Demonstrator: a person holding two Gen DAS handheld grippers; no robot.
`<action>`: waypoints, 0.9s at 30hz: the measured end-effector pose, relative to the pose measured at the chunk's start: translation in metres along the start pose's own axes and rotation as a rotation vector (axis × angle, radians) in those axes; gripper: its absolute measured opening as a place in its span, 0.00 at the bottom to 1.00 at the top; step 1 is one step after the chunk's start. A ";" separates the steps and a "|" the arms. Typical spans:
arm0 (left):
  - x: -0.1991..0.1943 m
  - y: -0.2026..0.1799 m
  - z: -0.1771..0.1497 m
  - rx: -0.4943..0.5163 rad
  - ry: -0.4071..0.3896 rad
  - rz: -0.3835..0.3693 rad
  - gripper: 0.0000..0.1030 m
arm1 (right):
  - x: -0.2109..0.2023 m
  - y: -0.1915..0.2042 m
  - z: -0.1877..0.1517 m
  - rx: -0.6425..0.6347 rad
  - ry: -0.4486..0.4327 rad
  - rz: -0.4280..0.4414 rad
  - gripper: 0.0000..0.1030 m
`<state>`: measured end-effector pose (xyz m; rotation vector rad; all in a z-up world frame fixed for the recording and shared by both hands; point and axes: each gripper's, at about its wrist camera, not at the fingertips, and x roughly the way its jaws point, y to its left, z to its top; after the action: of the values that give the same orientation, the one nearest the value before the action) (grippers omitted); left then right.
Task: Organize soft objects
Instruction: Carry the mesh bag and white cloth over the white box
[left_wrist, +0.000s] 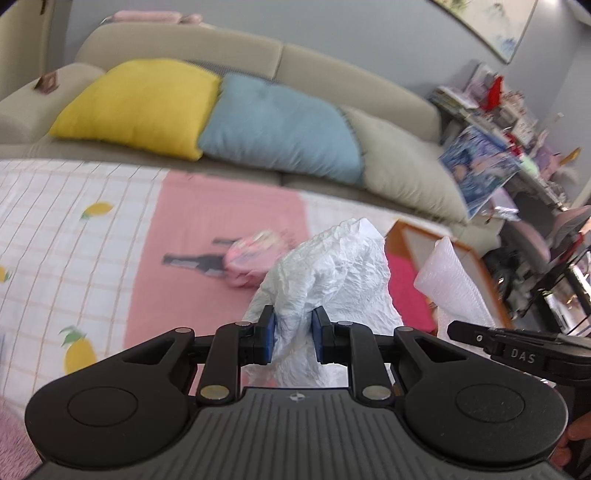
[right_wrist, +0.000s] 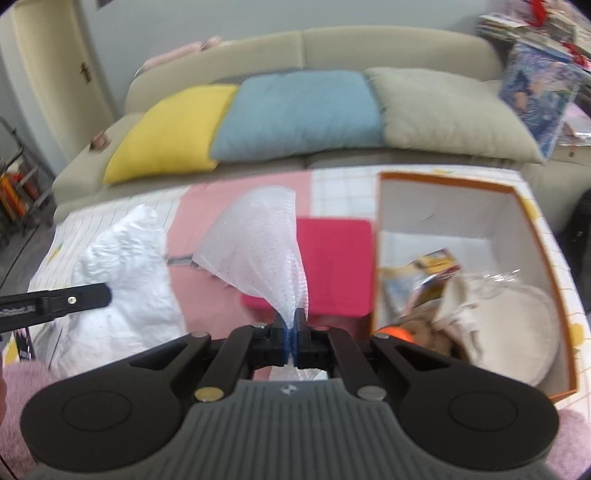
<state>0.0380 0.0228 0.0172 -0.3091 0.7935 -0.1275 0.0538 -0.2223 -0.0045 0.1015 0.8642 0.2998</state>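
- At the bottom centre of the left wrist view, the left gripper (left_wrist: 293, 334) has its blue-padded fingers (left_wrist: 269, 334) set narrow and clamped on a crumpled white plastic bag (left_wrist: 332, 273), which rises toward the middle of the frame.
- At the bottom centre of the right wrist view, the right gripper (right_wrist: 295, 332) has its fingers pressed fully together on the pinched end of a translucent foam-net sheet (right_wrist: 258, 243) that fans out upward.
- Behind both, the counter (left_wrist: 55, 229) carries a white grid cloth with lemon prints and a pink panel.
- On the pink panel lie a magenta mat (right_wrist: 336, 266), at centre in the right view, and a small pink pouch (left_wrist: 245, 262), left of centre in the left view.
- At the right of the right wrist view stands an open orange-rimmed box (right_wrist: 454, 192) holding cream fabric, a printed packet and other items.
- Farthest, across the upper frame, a beige sofa (right_wrist: 369, 40) carries a yellow cushion (right_wrist: 173, 129), a blue cushion (right_wrist: 299, 110) and a beige cushion (right_wrist: 450, 110).
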 end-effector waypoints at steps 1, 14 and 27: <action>0.001 -0.006 0.004 0.006 -0.007 -0.015 0.22 | -0.004 -0.006 0.003 0.013 -0.012 -0.006 0.00; 0.042 -0.110 0.043 0.158 -0.010 -0.192 0.22 | -0.035 -0.096 0.026 0.066 -0.113 -0.151 0.00; 0.127 -0.215 0.055 0.459 0.054 -0.169 0.22 | 0.001 -0.183 0.040 0.170 -0.050 -0.195 0.00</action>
<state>0.1666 -0.1977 0.0362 0.0637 0.7674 -0.4701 0.1254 -0.3953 -0.0178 0.1801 0.8421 0.0405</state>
